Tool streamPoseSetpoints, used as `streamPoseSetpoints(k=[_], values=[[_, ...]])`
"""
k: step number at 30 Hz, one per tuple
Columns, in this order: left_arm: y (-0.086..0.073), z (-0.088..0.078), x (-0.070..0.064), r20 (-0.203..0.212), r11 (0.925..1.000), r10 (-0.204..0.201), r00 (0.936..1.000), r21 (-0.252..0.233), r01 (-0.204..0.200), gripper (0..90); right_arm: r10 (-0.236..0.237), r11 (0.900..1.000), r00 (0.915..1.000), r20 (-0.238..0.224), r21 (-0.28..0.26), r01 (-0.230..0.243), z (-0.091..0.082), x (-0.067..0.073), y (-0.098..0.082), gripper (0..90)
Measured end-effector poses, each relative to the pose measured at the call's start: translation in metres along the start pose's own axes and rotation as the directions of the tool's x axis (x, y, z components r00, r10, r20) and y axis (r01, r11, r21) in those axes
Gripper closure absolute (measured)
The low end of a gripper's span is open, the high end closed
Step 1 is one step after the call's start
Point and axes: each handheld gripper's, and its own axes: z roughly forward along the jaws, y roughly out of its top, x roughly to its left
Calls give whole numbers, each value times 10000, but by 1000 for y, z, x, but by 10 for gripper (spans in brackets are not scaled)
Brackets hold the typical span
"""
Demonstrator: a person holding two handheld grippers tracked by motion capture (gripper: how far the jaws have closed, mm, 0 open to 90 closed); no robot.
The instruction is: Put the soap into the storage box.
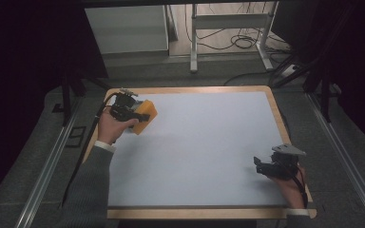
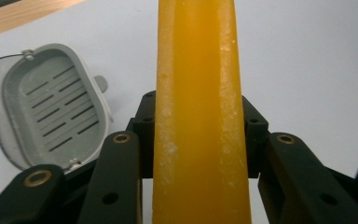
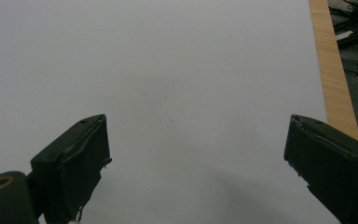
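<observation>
Across the middle of the scene lies your table [image 1: 209,142], a pale grey-white work surface framed by a light wooden rim that shows along its far, right and near edges. On its far left corner you hold the yellow block [image 1: 145,115], a thick orange-yellow slab; in the high view it sits just beyond your left hand, over the white surface near the wooden edge, though you cannot tell from these views whether its underside touches the table. Your left hand [image 1: 110,127] comes in on a grey sleeve with a white cuff and grips the left gripper [image 1: 132,113], whose 2 black jaws are closed onto the block's 2 broad faces; in the left gripper view the block [image 2: 200,121] rises straight up between them, its narrow edge facing the camera, with pale scuffs along both sides. Beside it in that view, to the left, a small grey lidded tray [image 2: 46,105] with rows of slots in its floor lies open on the white surface, close to the wooden rim. At the near right of the table your right hand [image 1: 291,186] holds the right gripper [image 1: 259,164] low over the surface, well apart from the block; its jaws stand wide apart with nothing between them.
</observation>
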Motion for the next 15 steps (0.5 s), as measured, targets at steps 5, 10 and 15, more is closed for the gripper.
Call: streamPoseSetpoints(k=[5,10,15], values=[[2,1,5,-111,9999,-154,9998,36,154,611,-3,10000,10000,-1,-24,3,0,0,0,66],[4,4,13,-16,9993,-385,9993,-4,385,611,41,10000,10000,11,2,-41,0,0,0,66],[4,3,18,-55,9988,-485,9988,-96,484,611,11,10000,10000,3,4,-11,0,-1,0,66]])
